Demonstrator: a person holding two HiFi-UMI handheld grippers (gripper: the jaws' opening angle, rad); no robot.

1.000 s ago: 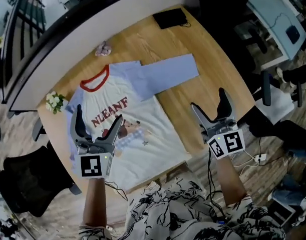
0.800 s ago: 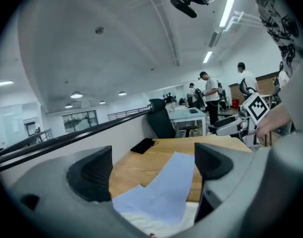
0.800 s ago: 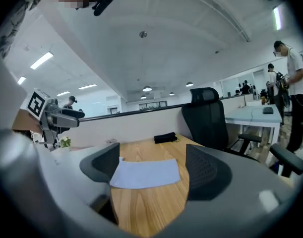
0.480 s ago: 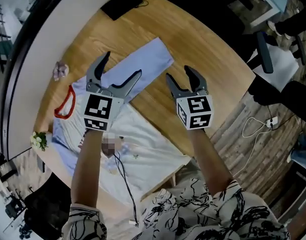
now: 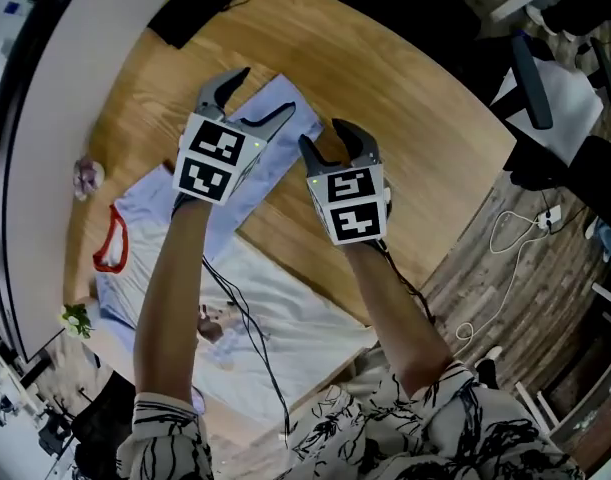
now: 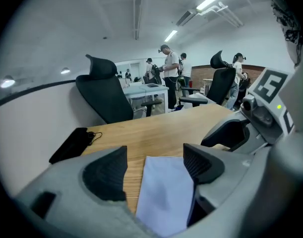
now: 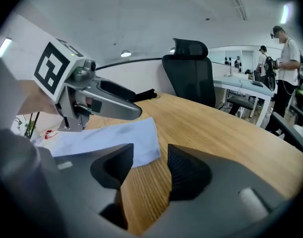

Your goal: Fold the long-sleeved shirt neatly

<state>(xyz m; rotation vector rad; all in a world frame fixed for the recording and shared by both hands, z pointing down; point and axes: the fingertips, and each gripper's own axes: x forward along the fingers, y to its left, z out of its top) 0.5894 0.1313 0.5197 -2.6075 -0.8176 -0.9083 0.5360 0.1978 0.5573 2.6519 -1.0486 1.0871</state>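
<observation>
The long-sleeved shirt (image 5: pixel 285 298) lies flat on the wooden table (image 5: pixel 425 118), with a white body, a red collar (image 5: pixel 110 243) and light-blue sleeves. One sleeve (image 5: pixel 255 168) stretches toward the far side. My left gripper (image 5: pixel 260 96) hovers over that sleeve's cuff (image 6: pixel 166 192). Its jaws straddle the cloth and are closing, with the pads clear of it. My right gripper (image 5: pixel 330 140) is just to its right, over bare wood beside the cuff's corner (image 7: pixel 146 133). Its jaws are closing too, with nothing between them.
A black pouch (image 5: pixel 190 8) lies at the table's far edge, beyond the cuff. A small pink thing (image 5: pixel 87 175) and a sprig of flowers (image 5: pixel 75 318) sit at the left. Office chairs (image 6: pixel 106 98) and people stand past the table. The right table edge (image 5: pixel 485 178) is close.
Both grippers have swung from the shirt's near side out to the end of the far sleeve. Both pairs of jaws have narrowed.
</observation>
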